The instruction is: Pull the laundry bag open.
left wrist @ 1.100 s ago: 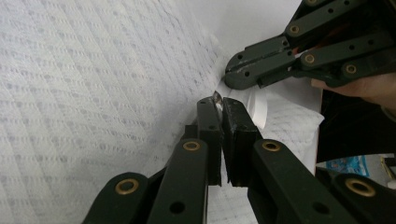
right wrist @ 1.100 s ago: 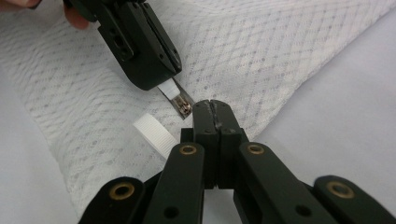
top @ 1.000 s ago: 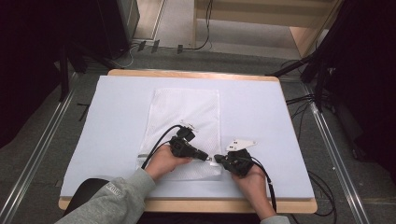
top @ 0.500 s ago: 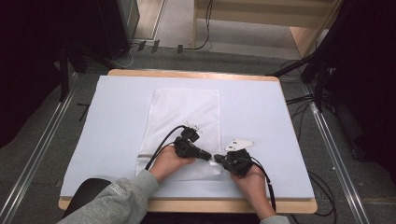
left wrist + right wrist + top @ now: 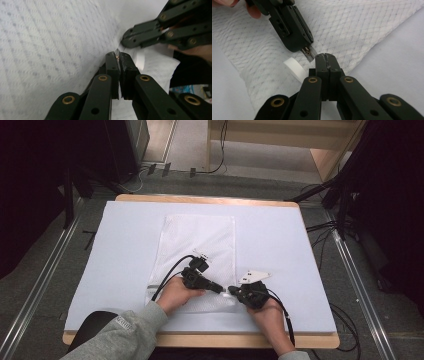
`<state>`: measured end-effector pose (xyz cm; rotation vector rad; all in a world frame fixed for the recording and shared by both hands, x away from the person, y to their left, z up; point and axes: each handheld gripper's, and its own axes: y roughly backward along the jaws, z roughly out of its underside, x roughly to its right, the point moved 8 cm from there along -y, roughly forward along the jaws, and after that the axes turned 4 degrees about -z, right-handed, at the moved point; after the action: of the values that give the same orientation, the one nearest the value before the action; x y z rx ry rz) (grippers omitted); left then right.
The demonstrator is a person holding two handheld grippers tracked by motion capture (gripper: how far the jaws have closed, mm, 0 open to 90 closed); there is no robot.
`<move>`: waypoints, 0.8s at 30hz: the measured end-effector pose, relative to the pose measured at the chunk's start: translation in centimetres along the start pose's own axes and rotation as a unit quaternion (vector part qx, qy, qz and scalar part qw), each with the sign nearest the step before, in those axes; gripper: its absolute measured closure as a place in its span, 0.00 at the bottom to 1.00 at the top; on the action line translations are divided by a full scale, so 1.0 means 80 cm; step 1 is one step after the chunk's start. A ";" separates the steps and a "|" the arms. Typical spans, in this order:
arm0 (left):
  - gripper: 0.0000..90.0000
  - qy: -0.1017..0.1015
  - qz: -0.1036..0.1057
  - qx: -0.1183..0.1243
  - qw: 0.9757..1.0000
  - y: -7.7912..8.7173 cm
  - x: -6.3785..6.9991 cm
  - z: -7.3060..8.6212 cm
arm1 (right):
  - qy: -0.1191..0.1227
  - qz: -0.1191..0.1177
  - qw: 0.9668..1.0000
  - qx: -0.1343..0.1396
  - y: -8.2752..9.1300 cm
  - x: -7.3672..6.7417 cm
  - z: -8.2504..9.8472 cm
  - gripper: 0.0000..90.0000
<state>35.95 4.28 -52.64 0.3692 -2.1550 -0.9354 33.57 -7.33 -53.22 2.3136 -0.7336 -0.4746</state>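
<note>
— What is seen on the table [image 5: 125,220]?
— A white mesh bag [image 5: 197,245] is laid flat on the white cover, with both grippers met at its near right corner.

— How are the jaws of the left gripper [image 5: 220,289] set?
— They are closed on a small metal zipper pull [image 5: 309,53] at the bag's edge.

— And the right gripper [image 5: 327,58]?
— Its jaws are pressed together at the bag's edge, just beside the pull; whether fabric is pinched cannot be told. A white tab [image 5: 295,68] is seen beside them.

lab or recording bay | dark curtains [image 5: 30,195] | floor cables [image 5: 345,320] | covered table [image 5: 125,235]
</note>
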 end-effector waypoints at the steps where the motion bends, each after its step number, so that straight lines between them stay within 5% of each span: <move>1: 0.99 -0.002 0.001 -0.003 1.000 0.002 0.001 0.002 | 0.003 0.000 1.000 0.000 0.000 0.000 0.000 1.00; 19: 0.99 0.000 -0.013 -0.012 1.000 0.059 -0.020 0.031 | 0.001 -0.009 1.000 0.004 0.001 0.001 0.001 1.00; 24: 0.99 0.018 -0.029 0.004 0.999 0.085 -0.036 0.042 | -0.001 -0.011 1.000 0.004 0.001 0.001 0.001 1.00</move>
<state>35.67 12.19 -50.78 0.4515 -2.1259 -0.9447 33.58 -7.46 -53.24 2.3315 -0.7143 -0.4843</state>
